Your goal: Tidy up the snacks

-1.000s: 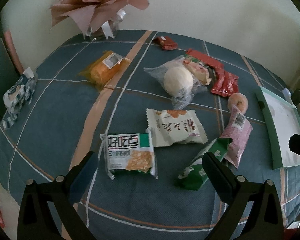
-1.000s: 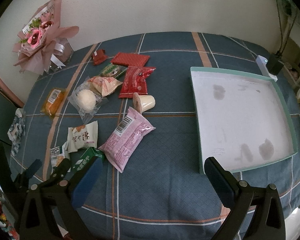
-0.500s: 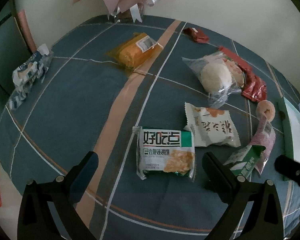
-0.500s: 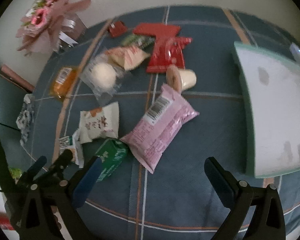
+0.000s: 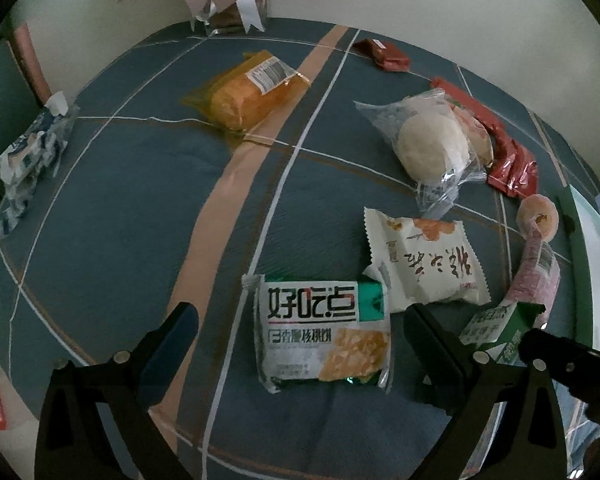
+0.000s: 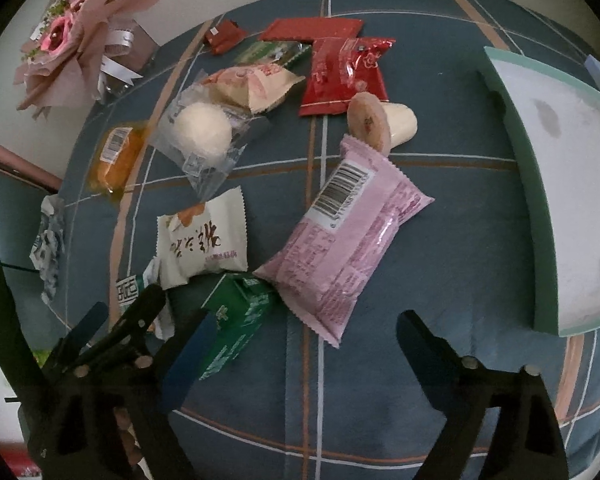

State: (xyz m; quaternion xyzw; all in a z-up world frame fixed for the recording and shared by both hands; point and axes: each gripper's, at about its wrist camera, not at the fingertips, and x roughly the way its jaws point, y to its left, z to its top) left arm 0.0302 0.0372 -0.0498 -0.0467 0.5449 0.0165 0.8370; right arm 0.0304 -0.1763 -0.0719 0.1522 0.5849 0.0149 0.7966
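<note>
Left gripper [image 5: 300, 344] pitched steeply down over blue plaid cloth [image 5: 120, 208], jaws apart, white-and-green cracker packet [image 5: 322, 332] between them, pads not touching. Right gripper [image 6: 300, 348] likewise angled down, jaws closing, clamping nothing; pink snack bag [image 6: 344, 240] and green carton [image 6: 236, 320] lie just ahead of fingers. Green-rimmed white tray [image 6: 536, 220] at right, no snacks in visible part.

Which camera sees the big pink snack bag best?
The right wrist view. There the shiny pink plastic snack packet lies whole, barcode up, ahead of the hand-held gripper. The left wrist view shows only a squeezed pink sliver near its right edge, partly behind the green carton.
</note>
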